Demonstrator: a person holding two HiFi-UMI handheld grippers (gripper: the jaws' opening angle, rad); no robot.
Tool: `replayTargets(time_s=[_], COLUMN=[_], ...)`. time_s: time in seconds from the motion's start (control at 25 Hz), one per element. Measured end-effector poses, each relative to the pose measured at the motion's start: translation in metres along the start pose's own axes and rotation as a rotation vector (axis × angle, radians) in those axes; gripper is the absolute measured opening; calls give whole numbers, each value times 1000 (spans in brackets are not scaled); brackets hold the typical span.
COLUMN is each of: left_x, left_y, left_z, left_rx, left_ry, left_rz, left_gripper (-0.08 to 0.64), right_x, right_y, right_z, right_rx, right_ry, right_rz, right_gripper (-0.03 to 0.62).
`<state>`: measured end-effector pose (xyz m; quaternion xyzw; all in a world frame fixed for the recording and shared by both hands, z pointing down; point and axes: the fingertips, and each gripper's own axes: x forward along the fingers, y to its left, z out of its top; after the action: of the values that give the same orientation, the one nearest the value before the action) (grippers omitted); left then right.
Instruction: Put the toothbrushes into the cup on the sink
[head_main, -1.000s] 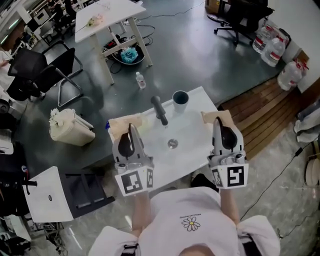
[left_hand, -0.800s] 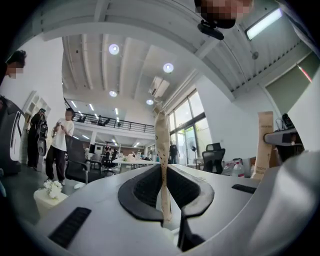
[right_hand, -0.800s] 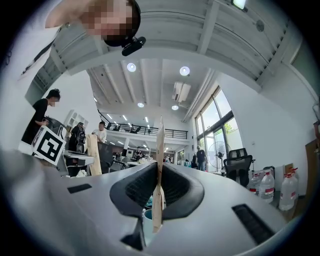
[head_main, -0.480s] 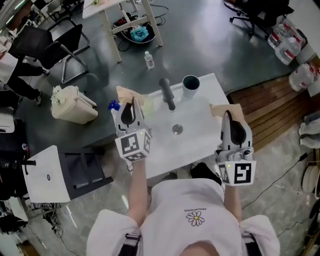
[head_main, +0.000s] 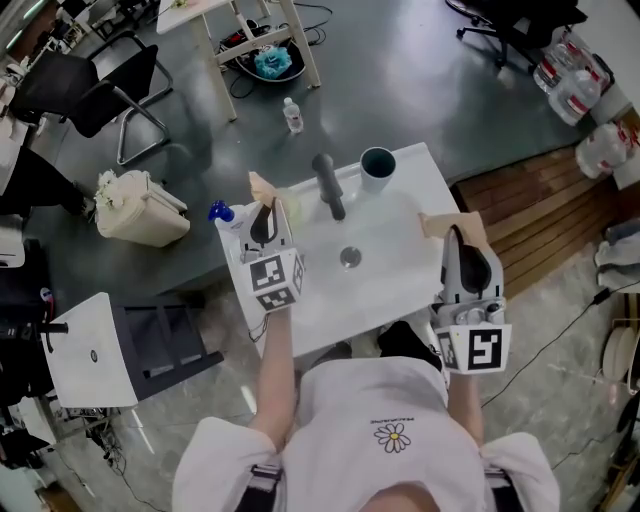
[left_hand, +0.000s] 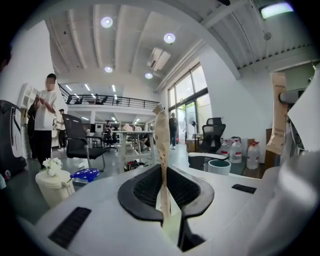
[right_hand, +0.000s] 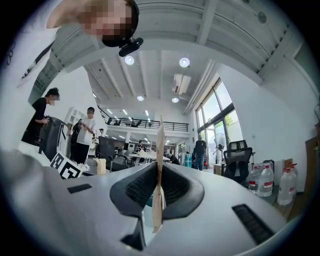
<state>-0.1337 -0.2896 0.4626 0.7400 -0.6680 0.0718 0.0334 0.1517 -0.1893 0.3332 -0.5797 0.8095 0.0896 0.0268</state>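
Head view: holding the left gripper (head_main: 263, 215) and right gripper (head_main: 462, 240) at the sink (head_main: 385, 235), leaving the cup (head_main: 378, 165) ahead of both jaws, apparently empty.

Left gripper view: clamping the left toothbrush packet (left_hand: 161, 145) upright between closed jaws, facing the cup (left_hand: 218, 166) ahead and to the right.

Right gripper view: pinching the right toothbrush packet (right_hand: 159, 155) likewise (judging both drops outstanding).

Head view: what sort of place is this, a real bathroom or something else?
Probably an open office or lab hall, not a bathroom. The white sink stands free on a grey floor, with office chairs and big water bottles around it.
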Motion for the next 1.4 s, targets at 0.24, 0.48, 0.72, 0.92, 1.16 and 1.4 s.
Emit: replayTargets(time_s=[0.24, 0.48, 0.72, 0.92, 1.16, 1.4], left_x=[4, 12, 12, 13, 9, -2], left_y=[-2, 1, 1, 2, 6, 7], left_z=[-20, -31, -40, -37, -23, 12], left_rx=[-9, -10, -13, -11, -20, 0], left_ry=[60, 96, 124, 114, 72, -8], left_rz=[1, 2, 9, 3, 13, 11], left_gripper=[41, 41, 41, 68, 144, 146], right_x=[0, 6, 9, 17, 19, 22], right_y=[-4, -3, -2, 3, 5, 7], right_z=[-8, -10, -14, -13, -12, -7], right_rx=[18, 21, 28, 30, 37, 27], right_ry=[23, 29, 34, 28, 20, -4], right_rz=[4, 9, 13, 27, 35, 41], right_gripper=[23, 23, 23, 23, 23, 23])
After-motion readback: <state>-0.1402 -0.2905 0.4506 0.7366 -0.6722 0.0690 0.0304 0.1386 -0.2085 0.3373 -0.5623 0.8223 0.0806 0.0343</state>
